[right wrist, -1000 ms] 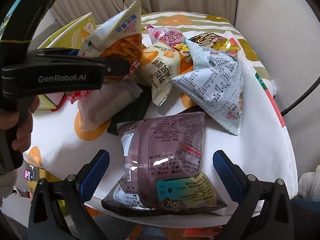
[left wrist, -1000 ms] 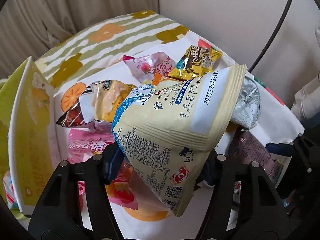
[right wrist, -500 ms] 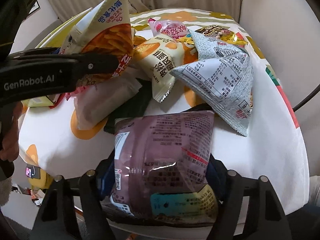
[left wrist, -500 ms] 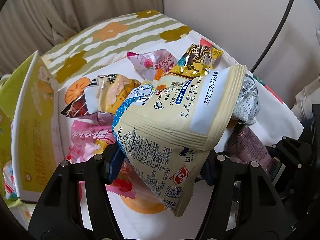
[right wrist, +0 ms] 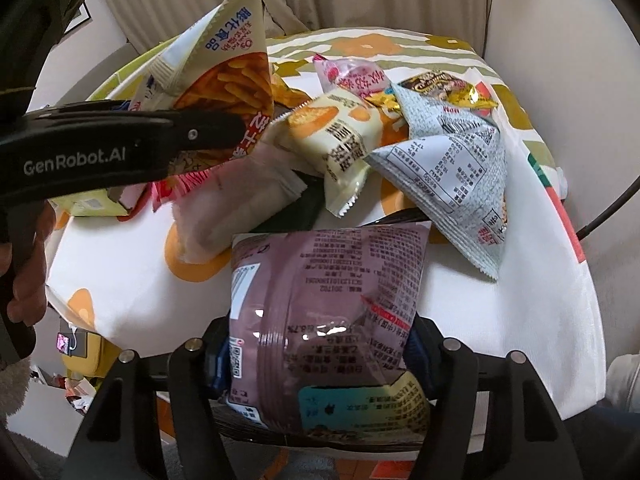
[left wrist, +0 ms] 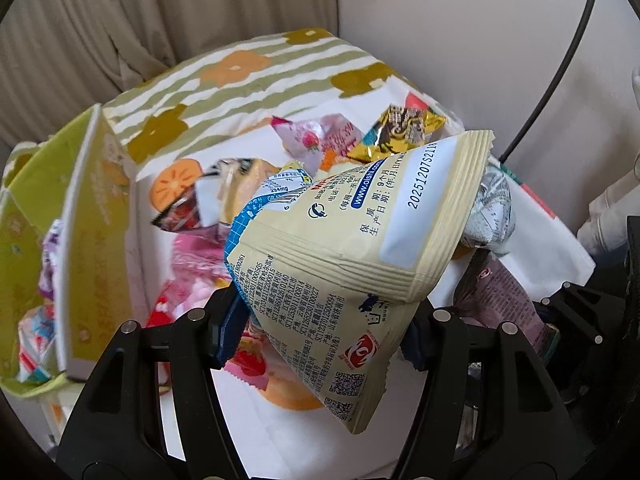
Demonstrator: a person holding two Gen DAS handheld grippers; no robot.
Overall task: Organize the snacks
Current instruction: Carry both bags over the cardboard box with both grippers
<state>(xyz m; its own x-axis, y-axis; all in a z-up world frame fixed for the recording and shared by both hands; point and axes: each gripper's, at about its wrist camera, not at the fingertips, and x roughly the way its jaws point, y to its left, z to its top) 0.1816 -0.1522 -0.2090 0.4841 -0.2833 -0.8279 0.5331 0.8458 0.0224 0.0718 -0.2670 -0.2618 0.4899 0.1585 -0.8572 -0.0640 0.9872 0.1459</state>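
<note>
**Both grippers loaded, box to the left**

Since the earlier frames, our right gripper (right wrist: pixel 316 354) has closed from wide open onto the purple snack bag (right wrist: pixel 328 312), and our left gripper (left wrist: pixel 320 320) has carried its cream fries bag (left wrist: pixel 352 264) closer to the green box (left wrist: pixel 84 240).

We hold the fries bag clamped by its lower corner, so it stands up clear of the pile and the box's open mouth stays visible; we judge that the box is where it goes. The purple bag is pinched across its lower part at the near table edge (right wrist: pixel 552 412), seemingly just lifting off the tablecloth (right wrist: pixel 132 280).

Relative to the box: its white flap (left wrist: pixel 80 216) stands upright between our fries bag and the interior, which already holds a few packets. That flap is the edge to clear. Right of the box lie the loose snacks, including the grey triangular bag (right wrist: pixel 452 184) and cream biscuit packet (right wrist: pixel 340 140). Bare cloth lies just below the box's right side, giving us room to swing.
</note>
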